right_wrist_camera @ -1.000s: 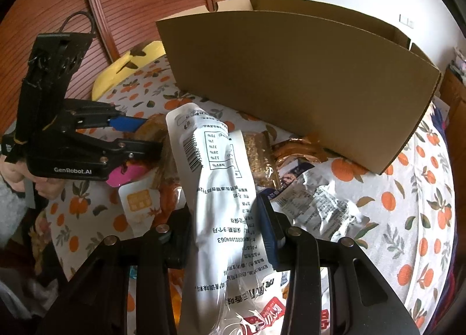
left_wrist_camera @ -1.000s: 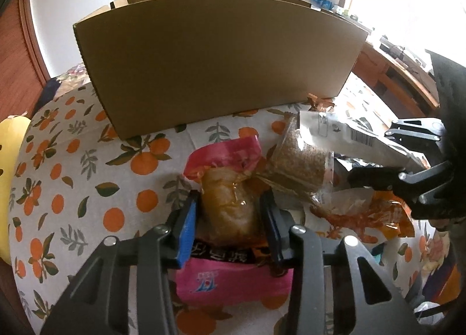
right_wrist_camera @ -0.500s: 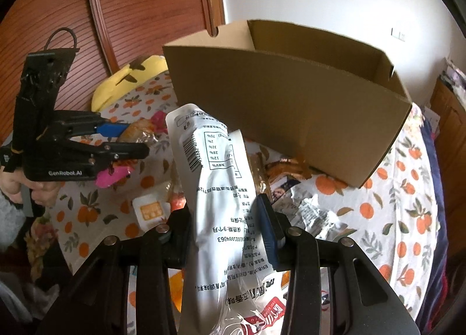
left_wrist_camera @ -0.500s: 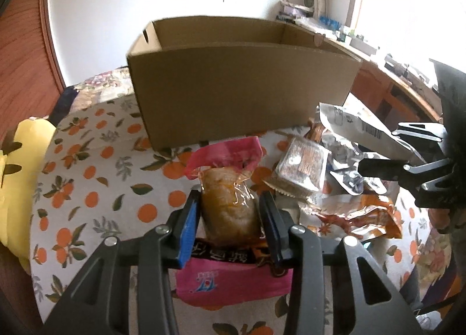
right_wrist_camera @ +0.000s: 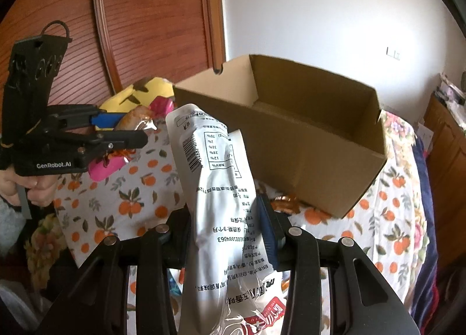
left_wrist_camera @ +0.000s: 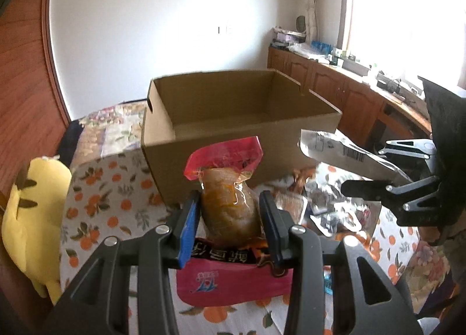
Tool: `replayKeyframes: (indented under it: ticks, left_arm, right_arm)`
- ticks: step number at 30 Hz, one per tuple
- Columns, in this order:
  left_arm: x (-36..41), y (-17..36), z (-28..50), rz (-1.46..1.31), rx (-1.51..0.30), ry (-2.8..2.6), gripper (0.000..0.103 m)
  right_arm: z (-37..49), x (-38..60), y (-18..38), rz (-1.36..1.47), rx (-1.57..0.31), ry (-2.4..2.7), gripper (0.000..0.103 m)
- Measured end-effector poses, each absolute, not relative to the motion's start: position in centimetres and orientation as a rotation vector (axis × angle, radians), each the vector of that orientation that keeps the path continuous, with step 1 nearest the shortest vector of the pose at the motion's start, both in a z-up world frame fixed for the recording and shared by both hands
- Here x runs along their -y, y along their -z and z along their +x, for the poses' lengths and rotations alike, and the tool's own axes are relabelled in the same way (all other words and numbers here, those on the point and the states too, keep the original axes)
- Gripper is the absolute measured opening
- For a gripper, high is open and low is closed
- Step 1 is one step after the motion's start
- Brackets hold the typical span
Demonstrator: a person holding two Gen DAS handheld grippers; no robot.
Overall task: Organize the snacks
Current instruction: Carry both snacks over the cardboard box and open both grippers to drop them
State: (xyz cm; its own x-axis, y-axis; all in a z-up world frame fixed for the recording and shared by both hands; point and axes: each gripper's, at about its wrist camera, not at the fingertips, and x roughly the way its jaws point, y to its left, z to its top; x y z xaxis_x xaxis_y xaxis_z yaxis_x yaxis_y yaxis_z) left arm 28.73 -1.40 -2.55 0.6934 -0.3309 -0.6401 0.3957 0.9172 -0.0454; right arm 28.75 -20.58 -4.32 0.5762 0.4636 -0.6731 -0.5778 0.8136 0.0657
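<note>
My left gripper [left_wrist_camera: 230,203] is shut on a pink snack packet [left_wrist_camera: 228,189] with an orange-brown piece showing through its clear window. It hangs in the air in front of the open cardboard box [left_wrist_camera: 233,136]. In the right wrist view my right gripper [right_wrist_camera: 225,212] is shut on a long white snack bag [right_wrist_camera: 217,177] printed with a barcode, also lifted, just short of the cardboard box [right_wrist_camera: 320,160]. Each gripper shows in the other's view: the right gripper [left_wrist_camera: 378,166] with the white bag [left_wrist_camera: 343,154], the left gripper [right_wrist_camera: 122,128] with the pink packet [right_wrist_camera: 106,167].
Several more snack packets [left_wrist_camera: 329,206] lie on the orange-patterned tablecloth [left_wrist_camera: 116,189] beside the box. A yellow plush toy [left_wrist_camera: 29,224] sits at the table's left edge. Wooden cabinets [left_wrist_camera: 349,93] line the window wall; a wooden door [right_wrist_camera: 151,20] stands behind.
Both grippers have risen with their packets still gripped. The box, seen side-on before, now shows its open inside from above.
</note>
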Motion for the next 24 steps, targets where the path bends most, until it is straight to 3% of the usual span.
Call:
replayKeyframes:
  ticks: [18,22,24]
  left_arm:
    - [1.6,-2.6,34.7,0.125,-0.591,0.411,0.039]
    - [1.4,-3.1,36.6,0.111,-0.576,0.418,0.034]
    - [1.4,-3.1,37.9,0.091,-0.576,0.439,0.024]
  right_arm:
    - [34.7,20.5,-0.7,-0.193,-0.656,-0.553,0.039]
    - [36.6,20.2,-1.3,-0.21,-0.641,-0.543,0.039]
    - [37.6,19.9,-1.4,-0.218,-0.637,-0.542,0.039]
